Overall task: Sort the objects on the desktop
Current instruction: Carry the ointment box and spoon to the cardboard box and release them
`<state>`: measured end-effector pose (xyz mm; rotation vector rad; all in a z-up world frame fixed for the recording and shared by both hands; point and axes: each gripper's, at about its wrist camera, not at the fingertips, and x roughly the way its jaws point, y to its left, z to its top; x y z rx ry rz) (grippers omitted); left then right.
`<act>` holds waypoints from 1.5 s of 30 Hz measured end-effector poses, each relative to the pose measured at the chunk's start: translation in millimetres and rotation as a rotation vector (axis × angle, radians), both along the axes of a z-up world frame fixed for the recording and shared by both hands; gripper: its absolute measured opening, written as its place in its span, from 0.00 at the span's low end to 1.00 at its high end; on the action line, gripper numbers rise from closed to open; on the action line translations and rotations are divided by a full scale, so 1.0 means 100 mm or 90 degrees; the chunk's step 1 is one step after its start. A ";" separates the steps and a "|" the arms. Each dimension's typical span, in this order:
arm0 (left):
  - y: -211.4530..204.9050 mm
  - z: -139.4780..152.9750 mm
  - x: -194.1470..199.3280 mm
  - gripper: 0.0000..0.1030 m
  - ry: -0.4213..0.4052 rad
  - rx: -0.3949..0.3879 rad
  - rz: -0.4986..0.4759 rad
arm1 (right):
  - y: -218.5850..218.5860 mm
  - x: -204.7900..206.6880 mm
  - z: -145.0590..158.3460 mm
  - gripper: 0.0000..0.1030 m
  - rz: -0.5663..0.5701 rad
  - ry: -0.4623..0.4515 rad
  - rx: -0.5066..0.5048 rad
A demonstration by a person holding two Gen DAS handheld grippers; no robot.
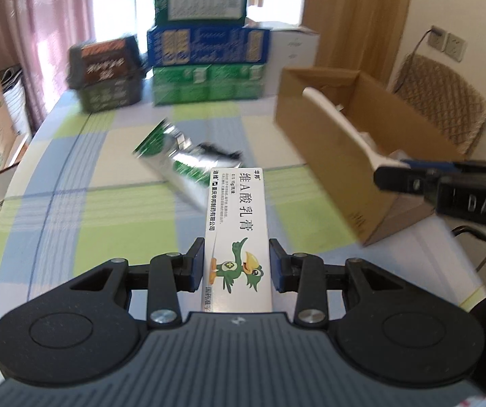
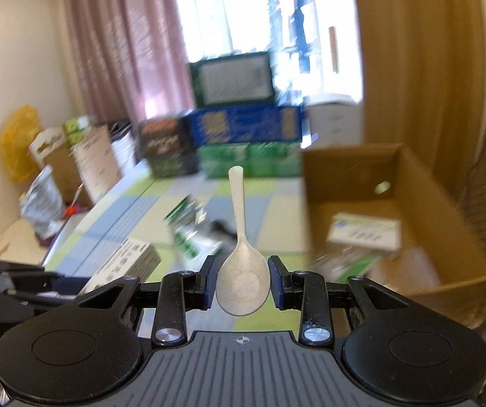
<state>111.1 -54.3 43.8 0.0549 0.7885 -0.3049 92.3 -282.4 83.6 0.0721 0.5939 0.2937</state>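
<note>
My left gripper (image 1: 237, 264) is shut on a long white ointment box (image 1: 238, 224) with a green duck drawing, held above the checked tablecloth (image 1: 107, 210). My right gripper (image 2: 242, 281) is shut on the bowl of a pale speckled spoon (image 2: 241, 264), handle pointing away. In the left wrist view that spoon (image 1: 341, 125) and the right gripper (image 1: 399, 178) hang in front of the open cardboard box (image 1: 327, 156). In the right wrist view the ointment box (image 2: 124, 264) shows at the lower left, and the cardboard box (image 2: 344, 176) holds a white-green carton (image 2: 365, 230).
A silver-green foil pouch (image 1: 175, 166) and a small black item (image 1: 216, 151) lie mid-table. Stacked green and blue cartons (image 1: 205, 64) and a dark carton (image 1: 105, 74) line the far edge. A wicker chair (image 1: 446, 98) stands to the right; bags and boxes (image 2: 56, 169) crowd the left.
</note>
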 end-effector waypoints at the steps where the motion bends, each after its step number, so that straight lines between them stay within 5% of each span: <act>1: -0.08 0.06 0.01 0.32 -0.004 -0.003 -0.008 | -0.11 0.02 0.06 0.28 -0.011 -0.004 -0.001; 11: -1.01 0.42 0.31 0.32 -0.023 -0.025 -0.079 | -1.15 0.27 0.27 0.28 -0.101 0.000 -0.019; 24: -1.84 0.35 0.84 0.32 -0.012 -0.033 -0.134 | -1.58 0.72 0.05 0.28 -0.117 0.028 -0.005; 34: -2.01 0.11 1.15 0.39 0.000 -0.051 -0.135 | -1.57 0.95 -0.17 0.28 -0.112 0.051 -0.007; 45: -1.67 0.15 1.13 0.39 -0.022 -0.052 -0.102 | -1.47 1.01 -0.28 0.29 -0.096 0.066 0.000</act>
